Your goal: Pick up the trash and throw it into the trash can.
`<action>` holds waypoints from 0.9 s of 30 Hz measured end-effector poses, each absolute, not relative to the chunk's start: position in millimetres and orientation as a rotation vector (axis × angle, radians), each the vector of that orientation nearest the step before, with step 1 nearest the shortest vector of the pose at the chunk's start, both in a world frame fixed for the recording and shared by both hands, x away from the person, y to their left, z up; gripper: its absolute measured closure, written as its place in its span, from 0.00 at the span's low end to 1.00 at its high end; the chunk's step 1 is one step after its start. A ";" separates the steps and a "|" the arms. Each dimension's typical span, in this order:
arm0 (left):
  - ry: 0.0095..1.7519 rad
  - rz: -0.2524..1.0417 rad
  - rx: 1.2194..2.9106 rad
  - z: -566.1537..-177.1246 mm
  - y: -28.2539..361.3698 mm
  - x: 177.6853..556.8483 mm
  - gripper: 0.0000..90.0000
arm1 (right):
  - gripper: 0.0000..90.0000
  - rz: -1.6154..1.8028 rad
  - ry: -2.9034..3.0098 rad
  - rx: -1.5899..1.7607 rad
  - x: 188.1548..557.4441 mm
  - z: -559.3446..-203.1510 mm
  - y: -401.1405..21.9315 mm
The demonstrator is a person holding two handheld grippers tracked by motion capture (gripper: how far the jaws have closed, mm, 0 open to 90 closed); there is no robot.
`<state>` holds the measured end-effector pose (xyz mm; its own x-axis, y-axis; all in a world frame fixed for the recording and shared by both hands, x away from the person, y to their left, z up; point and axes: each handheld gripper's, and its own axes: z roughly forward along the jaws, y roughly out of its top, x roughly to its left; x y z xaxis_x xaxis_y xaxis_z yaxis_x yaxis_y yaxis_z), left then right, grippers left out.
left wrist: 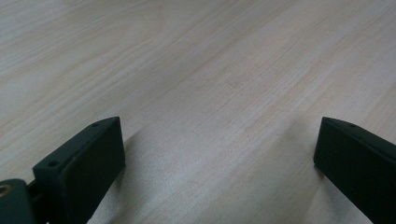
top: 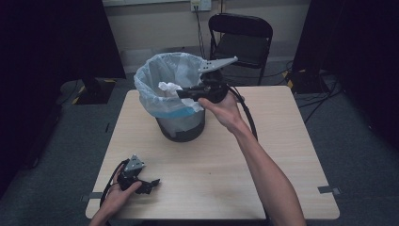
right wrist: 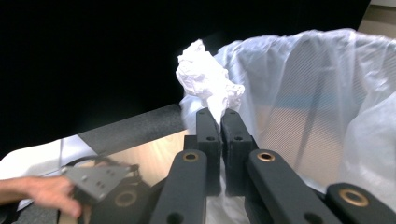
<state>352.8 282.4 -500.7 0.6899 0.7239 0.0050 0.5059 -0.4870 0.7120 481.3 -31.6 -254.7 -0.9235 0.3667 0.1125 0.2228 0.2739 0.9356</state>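
A crumpled white paper ball hangs over the mouth of a dark bin lined with a white plastic bag. My right gripper is shut on the paper ball, its jaws pressed together on the paper's lower edge. My left gripper rests low on the wooden table near its front left corner. Its jaws stand wide apart with bare wood between them.
A black folding chair stands behind the table. Cables lie on the grey floor at the right. The bin stands at the table's far left-middle. Dark curtains hang on both sides.
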 end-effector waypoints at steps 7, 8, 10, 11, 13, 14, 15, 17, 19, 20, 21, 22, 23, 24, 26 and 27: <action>0.941 0.398 2.186 -501.0 282.0 352.7 0.01 | 0.98 1.723 2.400 0.597 513.1 -244.0 -17.4; 0.945 0.395 2.183 -501.2 281.8 352.5 0.01 | 0.98 1.736 2.394 0.613 520.5 -242.2 -16.1; 0.941 0.398 2.186 -501.0 282.0 352.7 0.01 | 0.98 1.726 2.392 0.623 524.3 -241.7 -15.1; 0.941 0.398 2.186 -501.0 282.0 352.7 0.01 | 0.98 1.710 2.392 0.635 528.1 -241.4 -14.2; 0.942 0.397 2.186 -501.0 282.0 352.7 0.01 | 0.97 1.690 2.385 0.665 535.2 -242.1 -13.5; 0.941 0.398 2.188 -500.9 282.0 352.7 0.01 | 0.97 1.672 2.385 0.676 538.1 -242.4 -13.1; 0.941 0.397 2.186 -501.0 282.0 352.7 0.01 | 0.85 1.638 2.367 0.710 542.2 -242.2 -12.4; 0.942 0.397 2.186 -501.0 282.0 352.7 0.01 | 0.74 1.620 2.354 0.738 544.0 -241.7 -12.3; 0.941 0.397 2.186 -501.0 282.0 352.7 0.01 | 0.70 1.623 2.352 0.746 544.7 -241.6 -12.5; 0.942 0.397 2.186 -501.0 282.0 352.7 0.01 | 0.62 1.608 2.335 0.770 545.0 -241.2 -13.0; 0.942 0.397 2.186 -501.0 282.0 352.7 0.01 | 0.62 1.608 2.335 0.770 545.0 -241.2 -13.0; 0.941 0.397 2.187 -500.9 282.0 352.7 0.01 | 0.60 1.606 2.335 0.775 545.5 -241.5 -13.2; 0.941 0.397 2.187 -501.0 282.0 352.7 0.01 | 0.58 1.599 2.335 0.777 546.0 -241.9 -13.5; 0.941 0.398 2.187 -500.9 282.0 352.7 0.01 | 0.56 1.600 2.334 0.781 546.5 -242.3 -14.0; 0.941 0.397 2.187 -500.9 282.0 352.7 0.01 | 0.54 1.609 2.334 0.787 547.2 -242.9 -14.7; 0.941 0.397 2.187 -500.9 282.0 352.7 0.01 | 0.46 1.601 2.353 0.785 547.2 -244.5 -13.8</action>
<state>352.7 282.0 -500.9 0.6871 0.7266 0.0010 0.5075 -0.4809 0.7149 547.2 -13.8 -244.5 -0.8420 0.5221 0.1359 0.3180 0.2767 0.9068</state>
